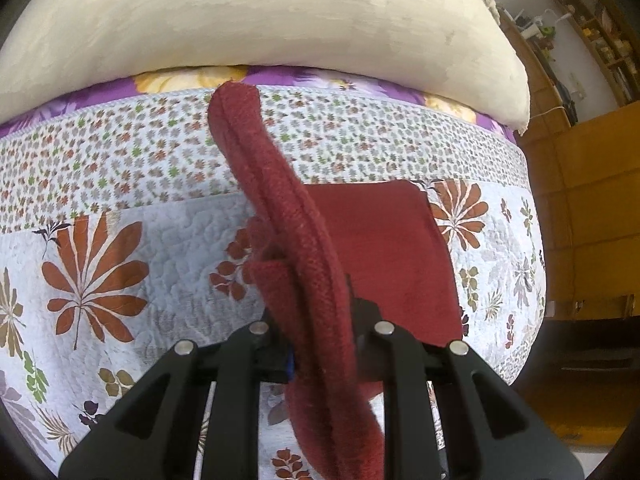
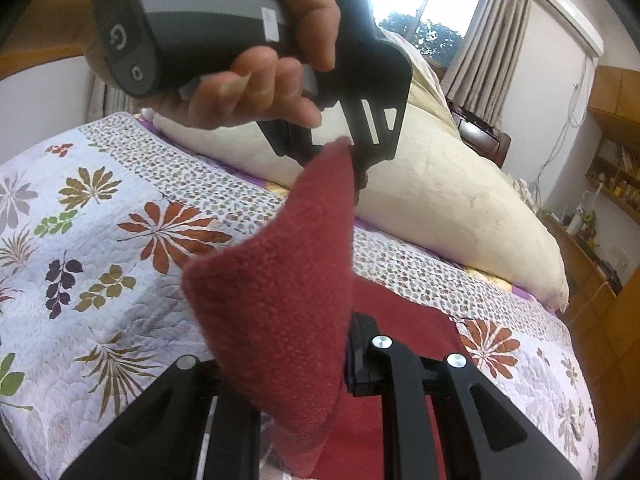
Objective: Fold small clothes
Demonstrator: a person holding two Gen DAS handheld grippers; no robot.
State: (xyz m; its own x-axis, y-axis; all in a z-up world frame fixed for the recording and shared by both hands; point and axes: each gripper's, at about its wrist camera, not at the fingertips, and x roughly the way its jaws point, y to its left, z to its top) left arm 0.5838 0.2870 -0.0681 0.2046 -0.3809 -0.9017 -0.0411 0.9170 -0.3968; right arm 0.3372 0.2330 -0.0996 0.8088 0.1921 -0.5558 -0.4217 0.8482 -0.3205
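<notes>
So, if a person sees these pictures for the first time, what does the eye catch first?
First the dark red cloth, lifted off the bed and stretched between the two grippers: the left gripper pinches its far end, the right gripper its near end. Behind it lies the quilt with large leaf prints, and a big cream pillow along its far edge.

A home bedroom: quilted floral bedspread [image 2: 100, 240], cream pillow [image 2: 460, 200], curtained window [image 2: 432, 12].

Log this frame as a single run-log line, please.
phase: mid-fold | left gripper: shut on red cloth | right gripper: shut on red cloth | cloth: edge lifted, rest on quilt | cream pillow: behind
</notes>
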